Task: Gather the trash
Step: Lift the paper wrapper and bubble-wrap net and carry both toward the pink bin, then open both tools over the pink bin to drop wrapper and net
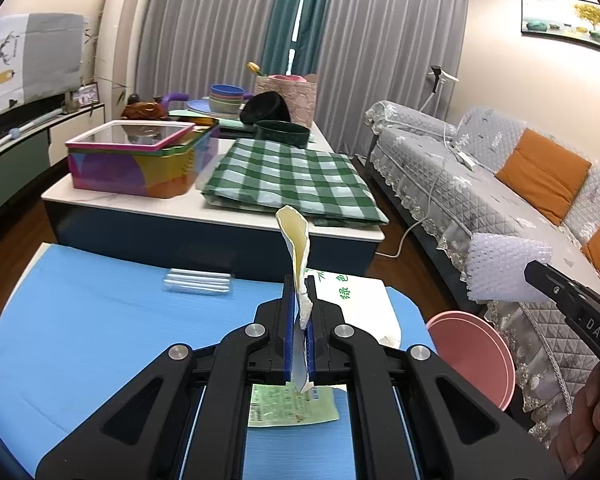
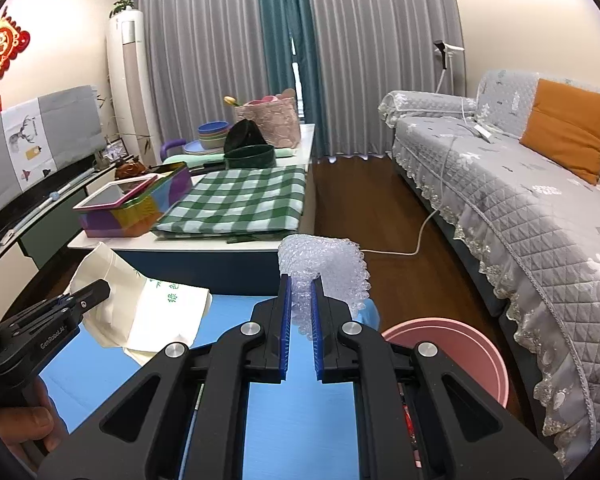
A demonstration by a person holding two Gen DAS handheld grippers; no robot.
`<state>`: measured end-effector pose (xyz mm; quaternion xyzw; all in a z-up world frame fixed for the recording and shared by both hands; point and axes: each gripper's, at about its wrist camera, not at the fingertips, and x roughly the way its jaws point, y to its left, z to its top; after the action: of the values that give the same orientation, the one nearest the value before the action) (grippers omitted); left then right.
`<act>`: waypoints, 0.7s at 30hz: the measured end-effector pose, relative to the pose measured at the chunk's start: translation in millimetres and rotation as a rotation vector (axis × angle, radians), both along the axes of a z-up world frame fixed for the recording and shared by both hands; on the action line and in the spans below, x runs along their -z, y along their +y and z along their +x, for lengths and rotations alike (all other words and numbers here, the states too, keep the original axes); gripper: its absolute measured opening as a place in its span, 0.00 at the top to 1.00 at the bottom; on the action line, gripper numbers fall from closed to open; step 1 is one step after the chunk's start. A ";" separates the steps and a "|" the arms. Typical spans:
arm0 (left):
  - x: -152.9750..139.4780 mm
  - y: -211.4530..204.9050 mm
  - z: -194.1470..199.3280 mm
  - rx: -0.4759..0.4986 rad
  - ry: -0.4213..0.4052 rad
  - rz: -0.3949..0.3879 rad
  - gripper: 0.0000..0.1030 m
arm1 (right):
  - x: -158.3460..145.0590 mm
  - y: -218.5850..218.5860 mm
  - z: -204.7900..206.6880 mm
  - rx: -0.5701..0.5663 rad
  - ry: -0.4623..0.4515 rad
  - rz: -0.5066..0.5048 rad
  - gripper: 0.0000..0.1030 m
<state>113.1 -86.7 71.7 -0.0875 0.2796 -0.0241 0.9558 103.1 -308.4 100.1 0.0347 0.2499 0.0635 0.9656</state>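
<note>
My left gripper [image 1: 300, 292] is shut on a torn cream paper scrap [image 1: 296, 240] that stands up between its blue pads, above the blue table [image 1: 100, 320]; it also shows at the left of the right wrist view [image 2: 96, 290]. My right gripper [image 2: 300, 284] is shut on a wad of bubble wrap [image 2: 328, 268], also seen at the right of the left wrist view [image 1: 508, 268]. A pink bin [image 2: 460, 348] sits on the floor just right of the blue table, below the bubble wrap. A white paper bag with green print [image 1: 360, 304], a clear plastic wrapper [image 1: 198, 282] and a green receipt [image 1: 292, 406] lie on the table.
A white coffee table [image 1: 160, 208] ahead carries a colourful tin box [image 1: 136, 160], a green checked cloth [image 1: 284, 176], bowls and baskets. A grey sofa [image 2: 520, 200] with orange cushions runs along the right. A white cable [image 2: 416, 240] lies on the wooden floor.
</note>
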 end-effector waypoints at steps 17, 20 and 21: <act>12.5 -68.8 16.6 0.114 0.019 0.009 0.96 | 14.7 -64.6 -1.8 0.105 0.028 0.010 0.91; 14.8 -79.6 18.4 0.135 0.022 0.006 0.96 | 16.3 -73.5 -2.6 0.120 0.031 0.010 0.91; 15.8 -84.6 19.6 0.144 0.023 0.009 0.96 | 17.0 -77.1 -2.9 0.126 0.032 0.010 0.91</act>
<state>132.7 -171.3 55.9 -0.0631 0.2961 -0.0907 0.9488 100.2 -385.5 83.1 0.0564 0.2625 0.0032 0.9633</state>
